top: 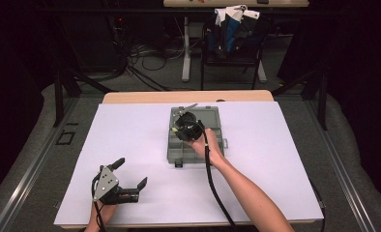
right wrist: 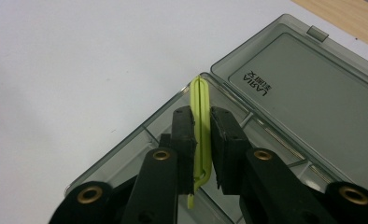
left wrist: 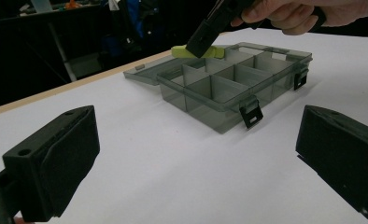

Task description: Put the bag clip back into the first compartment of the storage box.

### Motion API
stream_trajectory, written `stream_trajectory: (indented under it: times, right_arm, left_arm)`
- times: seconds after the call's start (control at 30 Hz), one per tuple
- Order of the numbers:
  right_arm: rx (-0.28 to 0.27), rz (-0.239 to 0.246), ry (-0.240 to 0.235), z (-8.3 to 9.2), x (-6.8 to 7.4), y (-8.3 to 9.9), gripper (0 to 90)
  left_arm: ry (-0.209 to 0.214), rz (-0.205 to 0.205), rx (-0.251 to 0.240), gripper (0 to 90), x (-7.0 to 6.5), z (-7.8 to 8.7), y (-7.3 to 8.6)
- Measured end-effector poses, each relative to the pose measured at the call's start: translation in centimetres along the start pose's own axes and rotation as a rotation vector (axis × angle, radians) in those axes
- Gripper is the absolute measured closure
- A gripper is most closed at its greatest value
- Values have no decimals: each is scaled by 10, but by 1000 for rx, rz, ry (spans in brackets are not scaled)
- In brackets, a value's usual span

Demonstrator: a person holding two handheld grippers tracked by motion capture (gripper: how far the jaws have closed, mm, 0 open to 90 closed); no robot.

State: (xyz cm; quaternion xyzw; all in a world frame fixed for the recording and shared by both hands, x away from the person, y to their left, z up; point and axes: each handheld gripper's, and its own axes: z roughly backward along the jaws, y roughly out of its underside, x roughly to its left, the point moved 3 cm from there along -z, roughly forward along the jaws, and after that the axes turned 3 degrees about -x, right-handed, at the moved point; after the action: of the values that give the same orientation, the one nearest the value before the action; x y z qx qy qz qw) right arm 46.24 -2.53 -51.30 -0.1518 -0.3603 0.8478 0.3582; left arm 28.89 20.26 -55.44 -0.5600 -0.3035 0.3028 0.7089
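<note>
Tongs status. High view: right tongs (top: 184, 122) over the open grey box (top: 216, 126) mid-counter (top: 130, 140); left tongs (top: 129, 173) near the front edge, spread apart, holding nothing. Left gripper view: green clip (left wrist: 217, 52) above the box's far compartments. Right gripper view: right tongs clamped on the clip, edge-on.

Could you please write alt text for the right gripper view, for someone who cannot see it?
The right gripper is shut on a thin yellow-green strip, held on edge over a smoky grey compartment box. The box's open lid lies flat on the white table.
</note>
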Motion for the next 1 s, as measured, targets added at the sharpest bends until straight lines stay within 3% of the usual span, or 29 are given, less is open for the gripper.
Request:
stream_trajectory:
  times: [0.4, 0.53, 0.73, 0.87, 1.0]
  right_arm:
    - [24, -51, 13, -8, -3, -3, 804]
    - [13, -48, 17, -12, -2, -5, 803]
    - [49, -54, 33, -18, 0, -5, 802]
    - [33, -63, 33, -22, 0, -6, 801]
    - [62, -84, 41, -24, 2, -6, 787]
  left_arm:
    - [0, 1, -1, 0, 0, 0, 0]
    - [1, 1, -1, 0, 0, 0, 0]
    - [1, 2, -2, 0, 0, 0, 0]
    - [2, 5, -2, 0, 0, 0, 0]
    - [3, 3, -2, 0, 0, 0, 0]
